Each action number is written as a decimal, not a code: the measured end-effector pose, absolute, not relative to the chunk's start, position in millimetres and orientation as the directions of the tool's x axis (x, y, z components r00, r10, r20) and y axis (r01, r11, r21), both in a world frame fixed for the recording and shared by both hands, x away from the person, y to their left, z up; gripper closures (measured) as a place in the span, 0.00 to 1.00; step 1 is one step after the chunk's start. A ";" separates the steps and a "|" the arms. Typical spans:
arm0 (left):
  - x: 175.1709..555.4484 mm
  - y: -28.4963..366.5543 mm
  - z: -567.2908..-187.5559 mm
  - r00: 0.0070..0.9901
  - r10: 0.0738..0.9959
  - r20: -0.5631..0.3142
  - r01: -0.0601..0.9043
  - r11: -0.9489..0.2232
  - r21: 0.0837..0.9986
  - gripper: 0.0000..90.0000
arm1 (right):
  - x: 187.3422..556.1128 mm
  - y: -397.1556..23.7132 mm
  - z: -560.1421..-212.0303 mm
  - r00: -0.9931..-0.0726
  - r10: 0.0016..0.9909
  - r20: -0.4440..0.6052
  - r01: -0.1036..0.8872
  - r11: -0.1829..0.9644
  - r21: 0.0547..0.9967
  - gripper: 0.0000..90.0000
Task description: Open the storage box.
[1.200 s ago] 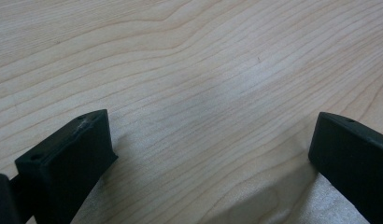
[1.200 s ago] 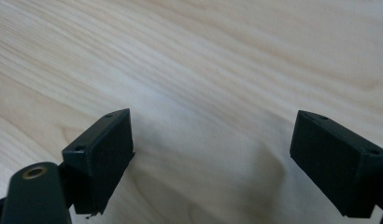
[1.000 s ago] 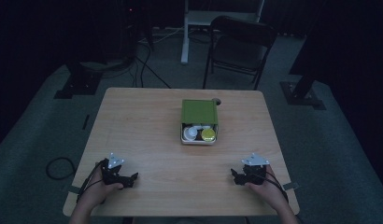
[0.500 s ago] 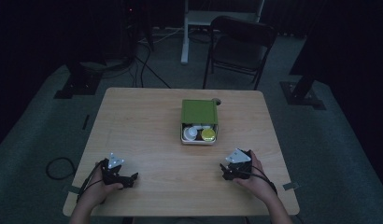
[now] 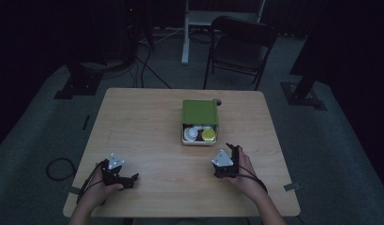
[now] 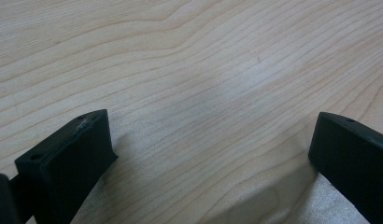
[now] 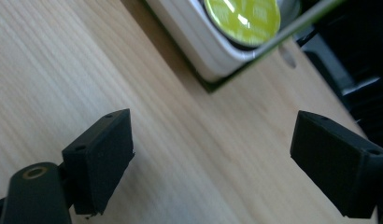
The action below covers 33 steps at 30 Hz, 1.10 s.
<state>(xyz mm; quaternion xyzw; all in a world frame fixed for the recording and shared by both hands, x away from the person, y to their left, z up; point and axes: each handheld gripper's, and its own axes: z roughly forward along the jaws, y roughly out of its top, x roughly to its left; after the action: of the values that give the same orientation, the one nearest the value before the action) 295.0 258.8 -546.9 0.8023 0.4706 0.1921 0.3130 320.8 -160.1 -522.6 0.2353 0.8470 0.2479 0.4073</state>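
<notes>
A white box with a green lid [image 5: 200, 112] slid partly back sits at the middle of the wooden table [image 5: 143, 126]. Its open near end holds a yellow-green round lid [image 5: 209, 135] and white items [image 5: 193, 132]. My right gripper [image 5: 229, 161] rests on the table just in front of the box, open, nothing between its jaws. In the right gripper view the white box wall [image 7: 199, 42] and the yellow-green lid [image 7: 242, 17] lie just ahead. My left gripper [image 5: 129, 178] sits open near the front left edge, over bare wood [image 6: 203, 93].
A black folding chair [image 5: 239, 49] stands behind the table on the dark carpet. A white desk leg [image 5: 186, 33] and cables [image 5: 148, 65] lie farther back. A small hole [image 5: 216, 101] is in the table beside the box's far corner.
My right gripper has moved left and forward from the front right corner toward the box. The left gripper has stayed put.
</notes>
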 end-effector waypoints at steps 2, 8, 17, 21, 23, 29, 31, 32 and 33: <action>295.0 258.8 -546.9 0.483 0.875 0.014 0.635 -0.361 0.683 0.00 | 321.3 -155.1 -522.7 -0.557 0.585 -0.589 0.179 0.777 0.603 0.14; 295.0 258.8 -546.9 0.483 0.875 0.014 0.635 -0.361 0.683 0.00 | 322.3 -139.8 -522.1 -0.564 0.546 -0.619 0.132 0.800 0.586 0.15; 295.0 258.8 -546.9 0.483 0.875 0.014 0.635 -0.361 0.683 0.00 | 323.8 -119.1 -521.0 -0.554 0.480 -0.680 0.067 0.840 0.538 0.16; 295.0 258.8 -546.9 0.483 0.875 0.014 0.635 -0.361 0.683 0.00 | 323.6 -112.5 -521.3 -0.554 0.449 -0.701 0.042 0.856 0.516 0.17; 295.0 258.8 -546.9 0.483 0.875 0.014 0.635 -0.361 0.683 0.00 | 324.4 -106.3 -521.4 -0.557 0.421 -0.716 0.015 0.867 0.498 0.18; 295.0 258.8 -546.9 0.483 0.875 0.014 0.635 -0.361 0.683 0.00 | 327.0 -96.1 -522.0 -0.528 0.343 -0.777 -0.057 0.899 0.435 0.23; 295.0 258.8 -546.9 0.483 0.875 0.014 0.635 -0.361 0.683 0.00 | 328.0 -92.7 -523.2 -0.506 0.311 -0.805 -0.091 0.908 0.408 0.24; 295.0 258.8 -546.9 0.483 0.875 0.014 0.635 -0.361 0.683 0.00 | 328.6 -91.0 -524.0 -0.495 0.293 -0.818 -0.107 0.914 0.392 0.27; 295.0 258.8 -546.9 0.483 0.875 0.014 0.635 -0.361 0.683 0.00 | 329.0 -89.5 -525.0 -0.481 0.278 -0.832 -0.119 0.919 0.376 0.29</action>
<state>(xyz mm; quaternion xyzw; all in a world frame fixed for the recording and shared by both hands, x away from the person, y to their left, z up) 295.0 258.8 -546.9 0.8023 0.4706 0.1921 0.3130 329.0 -89.5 -525.0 0.0473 0.8379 0.1958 0.5073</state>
